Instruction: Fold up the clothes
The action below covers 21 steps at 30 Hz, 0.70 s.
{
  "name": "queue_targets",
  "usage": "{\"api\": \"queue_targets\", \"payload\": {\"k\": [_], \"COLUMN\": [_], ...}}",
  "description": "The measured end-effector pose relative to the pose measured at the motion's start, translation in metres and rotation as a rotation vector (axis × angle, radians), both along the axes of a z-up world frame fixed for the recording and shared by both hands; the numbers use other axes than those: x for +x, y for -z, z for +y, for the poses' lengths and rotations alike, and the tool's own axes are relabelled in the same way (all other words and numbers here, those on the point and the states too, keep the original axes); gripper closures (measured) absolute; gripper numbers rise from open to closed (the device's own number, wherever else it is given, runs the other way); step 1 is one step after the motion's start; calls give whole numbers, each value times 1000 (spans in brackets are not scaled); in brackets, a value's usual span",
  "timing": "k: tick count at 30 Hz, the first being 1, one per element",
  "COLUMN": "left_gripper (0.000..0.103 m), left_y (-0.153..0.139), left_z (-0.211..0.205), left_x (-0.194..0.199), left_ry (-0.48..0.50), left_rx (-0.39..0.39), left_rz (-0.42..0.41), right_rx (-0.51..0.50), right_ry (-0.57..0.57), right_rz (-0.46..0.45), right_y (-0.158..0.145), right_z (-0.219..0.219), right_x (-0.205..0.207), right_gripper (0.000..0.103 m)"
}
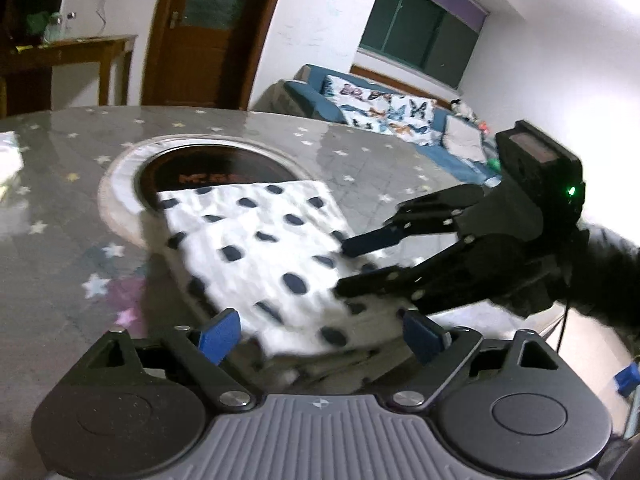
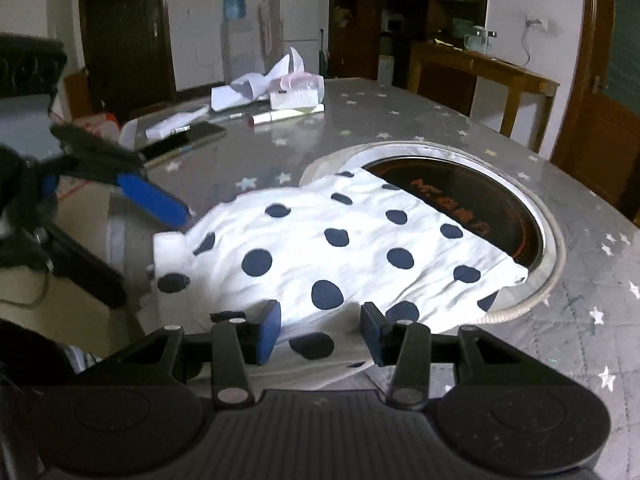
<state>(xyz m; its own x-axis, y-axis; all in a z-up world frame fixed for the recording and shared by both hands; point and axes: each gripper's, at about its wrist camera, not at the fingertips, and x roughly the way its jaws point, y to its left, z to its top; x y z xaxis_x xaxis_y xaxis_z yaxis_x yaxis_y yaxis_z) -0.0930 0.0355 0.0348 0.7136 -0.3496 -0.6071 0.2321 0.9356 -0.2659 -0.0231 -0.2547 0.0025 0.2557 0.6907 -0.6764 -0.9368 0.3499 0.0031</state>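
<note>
White navy-dotted folded cloth (image 2: pixel 340 248) lies on grey star-print surface (image 2: pixel 440 128), far edge over round black recessed hob (image 2: pixel 480 200). Left claw (image 1: pixel 324 330) & right claw (image 2: pixel 320 330) both spread, cloth edge btwn fingers.

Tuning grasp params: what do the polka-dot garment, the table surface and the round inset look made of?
Polka-dot garment: thin soft fabric, probably cotton knit; matte, rumpled, drapes over the inset's rim.
Table surface: star-print quilted cloth, seemingly under a clear glossy sheet; reflections and stitch lines show.
Round inset: dark glossy disc, likely glass cooktop, with a pale ring, material unclear.
</note>
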Motion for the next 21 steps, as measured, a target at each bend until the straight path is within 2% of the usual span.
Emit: {"api": "queue_targets", "payload": {"k": [2,7,13,17,21], "left_gripper": [11,11,11,12,12], "left_y": [4,19,31,35,36], "left_z": [4,0,-11,-10,-3], "left_x": [-5,-10,-9,-4,-1], "left_ry": [-9,1,29,1,-26], "left_rx": [19,75,137,176,171], "left_rz": [17,63,68,67,68], "right_rx": [35,66,58,55,51], "right_ry": [13,109,245,320,345], "right_rz": [14,-26,-26,-25,34], "right_y": [-5,-18,-11,-4,7], "right_z": [-3,-7,-3,0,7], "right_x": [5,30,77,106,133], "right_gripper": [57,57,57,57,56]}}
